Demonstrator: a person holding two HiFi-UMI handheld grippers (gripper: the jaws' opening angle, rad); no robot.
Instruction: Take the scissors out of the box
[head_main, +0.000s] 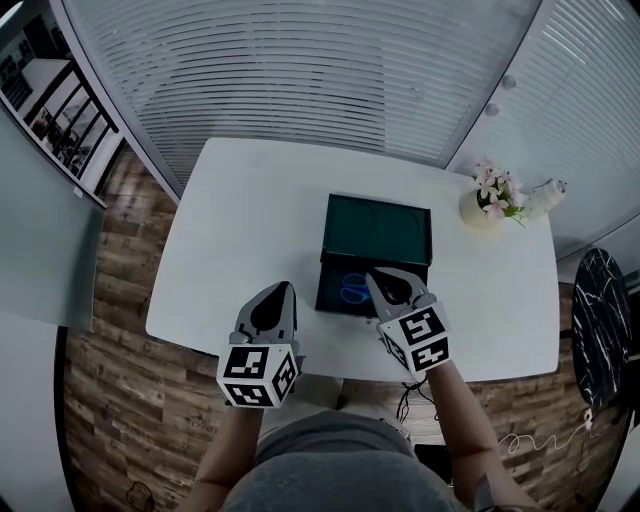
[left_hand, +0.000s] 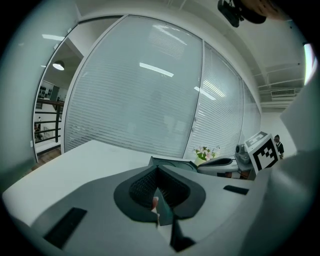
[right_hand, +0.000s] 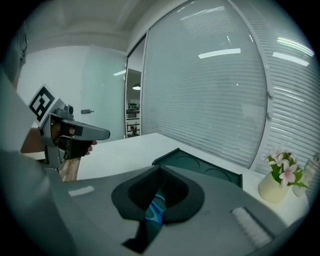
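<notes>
My right gripper (head_main: 379, 281) hangs over the front right part of the open box (head_main: 323, 284). Its jaws are pressed together with nothing between them, though blue shows through the gap beneath them. My left gripper (head_main: 282, 290) is just beside the box's left wall, over the bare table (head_main: 225, 240), and its jaws are also together and empty. The scissors (head_main: 352, 288) lie flat in the bottom of the box near its front, just left of my right jaw tips, with their blue handle loops plain to see. As I judge it, the step in hand is the reach. To do it well I should spread the right jaws before I go lower, then come down over the scissors near the loops. I would close across a narrow part rather than the flat and lift straight up, so nothing catches the box wall or the raised lid behind. The left gripper could press the box rim to keep it from sliding. By my count there is one box, one pair of scissors, two grippers, one table, and one vase of flowers (head_main: 486, 200) at the far right corner.
</notes>
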